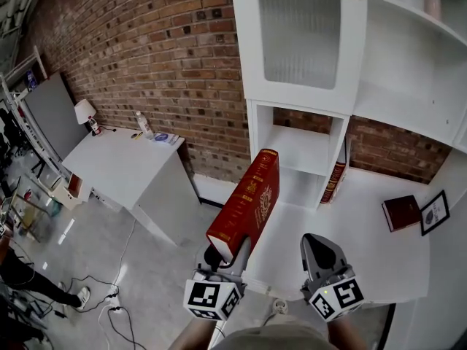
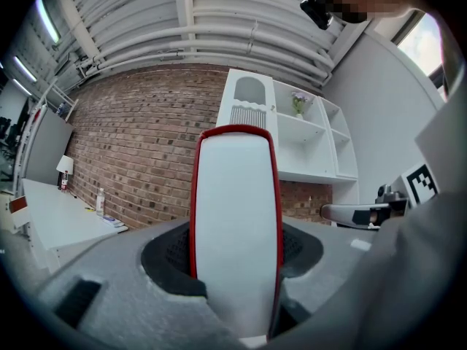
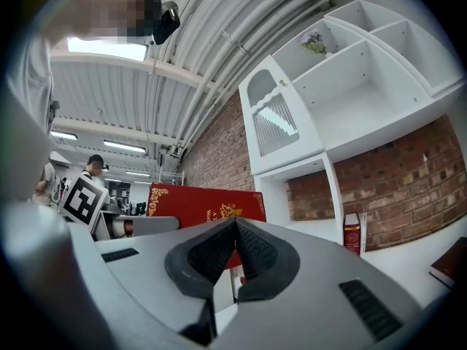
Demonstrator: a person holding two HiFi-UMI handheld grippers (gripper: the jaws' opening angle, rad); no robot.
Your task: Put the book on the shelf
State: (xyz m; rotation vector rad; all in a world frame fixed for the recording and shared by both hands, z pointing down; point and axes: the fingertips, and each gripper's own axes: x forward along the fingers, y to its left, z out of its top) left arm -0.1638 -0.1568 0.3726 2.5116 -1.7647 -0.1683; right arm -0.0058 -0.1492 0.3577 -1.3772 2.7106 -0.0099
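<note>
Pinching the lower end of the red book [image 1: 246, 203], the left claw [image 1: 228, 250] has one pad pressed on each cover, and the white page edge faces back along its jaws. The book slants up and away from the claw, its far end pointing at the open lower compartment of the white shelf [image 1: 299, 148] but not inside it. Just to the right, the right claw [image 1: 321, 248] is level, its jaws pressed together at the tips with nothing between them. Both hang over the near edge of the white surface [image 1: 350, 232]. A second red book [image 1: 336, 177] stands against the shelf's divider. Farther right, a dark red book [image 1: 400, 212] lies flat beside a picture frame [image 1: 435, 211]. A brick wall [image 1: 160, 57] runs behind.
</note>
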